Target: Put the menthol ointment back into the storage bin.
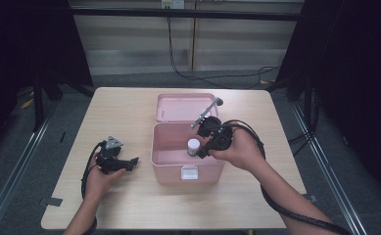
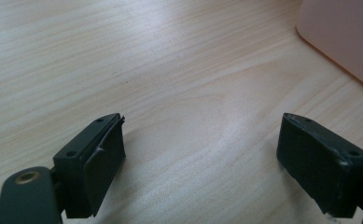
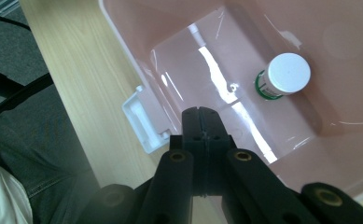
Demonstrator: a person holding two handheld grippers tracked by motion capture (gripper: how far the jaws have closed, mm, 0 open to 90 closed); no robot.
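An open pink box (image 1: 161,157) stands mid-table, and a small bottle with a white cap (image 1: 193,145) stands upright inside it. In the right gripper view the bottle (image 3: 285,74) shows a green label and rests on the box floor (image 3: 216,79), well beyond my jaws. My right gripper (image 1: 202,153) hangs over the box's right side; it (image 3: 201,116) is shut with nothing between its jaws. My left gripper (image 1: 132,163) lies low over the table to the left of the box. It (image 2: 202,154) is open and empty above bare wood.
The pink lid (image 1: 178,106) lies flat behind the box, with a grey bar (image 1: 208,112) across its right end. A white latch (image 1: 189,172) sits on the box front. The wooden table (image 1: 129,205) has free room around the box. Cables trail off the table's far edge.
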